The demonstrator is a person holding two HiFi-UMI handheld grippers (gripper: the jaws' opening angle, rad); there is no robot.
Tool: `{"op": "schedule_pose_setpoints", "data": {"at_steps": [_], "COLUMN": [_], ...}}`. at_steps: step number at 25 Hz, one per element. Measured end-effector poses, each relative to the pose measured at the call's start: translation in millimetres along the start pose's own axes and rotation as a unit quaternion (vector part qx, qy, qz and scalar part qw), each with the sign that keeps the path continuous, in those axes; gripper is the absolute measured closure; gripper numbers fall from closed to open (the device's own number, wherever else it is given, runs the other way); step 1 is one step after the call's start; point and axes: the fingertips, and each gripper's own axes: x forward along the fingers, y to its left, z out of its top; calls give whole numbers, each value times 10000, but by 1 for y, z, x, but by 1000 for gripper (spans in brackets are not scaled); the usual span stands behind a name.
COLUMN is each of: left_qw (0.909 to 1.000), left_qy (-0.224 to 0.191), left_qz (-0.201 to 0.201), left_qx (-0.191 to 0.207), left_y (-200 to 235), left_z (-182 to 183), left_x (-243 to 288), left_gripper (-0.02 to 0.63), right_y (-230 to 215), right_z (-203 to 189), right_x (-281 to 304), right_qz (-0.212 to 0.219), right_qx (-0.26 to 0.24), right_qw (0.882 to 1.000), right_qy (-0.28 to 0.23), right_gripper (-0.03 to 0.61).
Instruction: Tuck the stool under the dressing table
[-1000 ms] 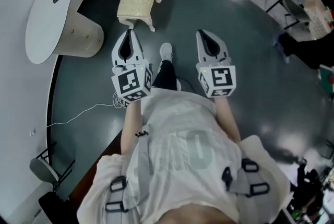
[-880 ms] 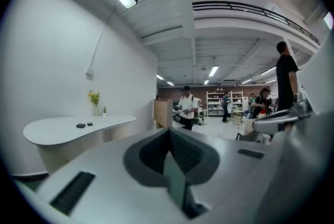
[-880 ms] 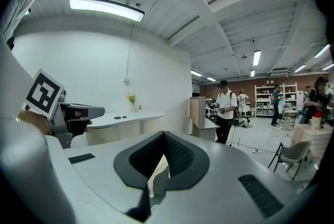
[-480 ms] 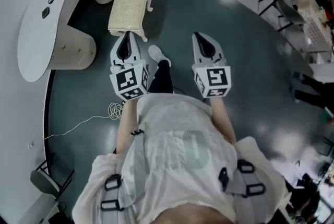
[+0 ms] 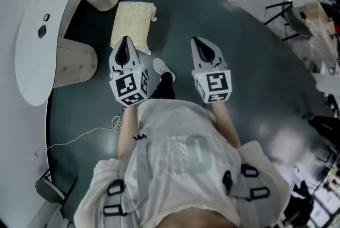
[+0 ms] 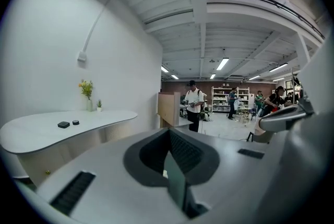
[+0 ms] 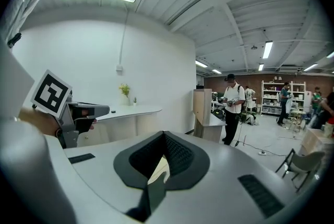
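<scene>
My left gripper (image 5: 125, 42) and right gripper (image 5: 200, 43) had their jaws closed on nothing. It seemed best to push the cream cushioned stool (image 5: 132, 18) evenly with both, toward the white curved dressing table (image 5: 29, 57).

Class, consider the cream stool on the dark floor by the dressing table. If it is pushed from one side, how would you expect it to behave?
The stool looks low with a broad padded top, so it should probably slide rather than tip. The floor is glossy, which likely eases sliding. Its textured top may give slightly under contact.
</scene>
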Motion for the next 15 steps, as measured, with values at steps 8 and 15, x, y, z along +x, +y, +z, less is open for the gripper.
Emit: {"op": "schedule_pose_setpoints", "data": {"at_steps": [8,15], "left_qw": [9975,9872], "left_qy": [-128,-19], "left_qz": [507,1305], "left_qx": [-483,-912], "left_y": [62,127], "left_z": [25,4], "left_x": [94,104], "left_gripper": [611,611], "right_y": [-11,19], "right_z": [52,66], "right_x": [141,213], "right_qz": [610,1204], "right_qx": [-304,-577], "right_qw": [9976,9908], "right_qy": [136,210], "right_gripper": [575,577]}}
